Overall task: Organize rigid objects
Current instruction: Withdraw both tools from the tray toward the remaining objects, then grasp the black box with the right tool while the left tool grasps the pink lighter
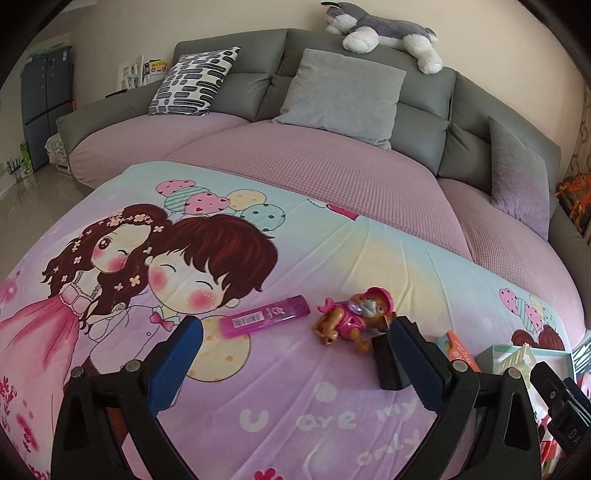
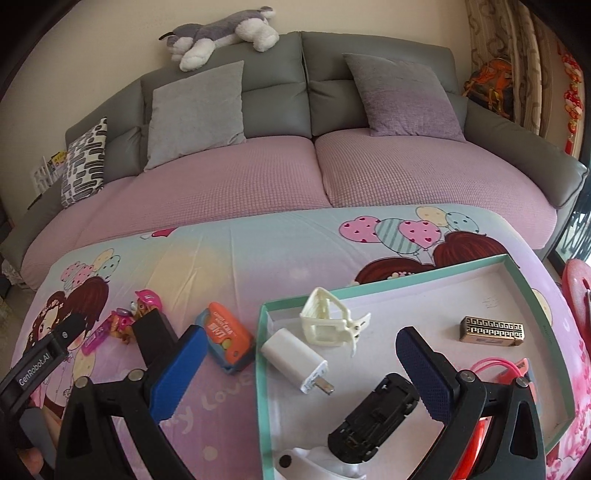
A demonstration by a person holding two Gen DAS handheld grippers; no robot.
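My left gripper (image 1: 295, 332) is open and low over the cartoon blanket (image 1: 295, 417). A pink lighter (image 1: 264, 316) and a pink toy puppy (image 1: 354, 317) lie just ahead of it. A black block (image 1: 386, 360) rests against the inside of its right finger. My right gripper (image 2: 299, 343) is open above the left edge of a teal-rimmed tray (image 2: 391, 280). The tray holds a white charger plug (image 2: 297, 360), a cream hair claw (image 2: 330, 321), a black toy car (image 2: 373, 421) and a bronze patterned lighter (image 2: 491, 330). An orange box (image 2: 225, 338) lies left of the tray.
A grey sofa (image 2: 303, 74) with pink seat covers and cushions stands behind the blanket. A plush husky (image 2: 221, 33) lies on its backrest. A pink cord (image 2: 495, 369) and orange items sit in the tray's near right corner. A red stool (image 2: 576, 295) is at far right.
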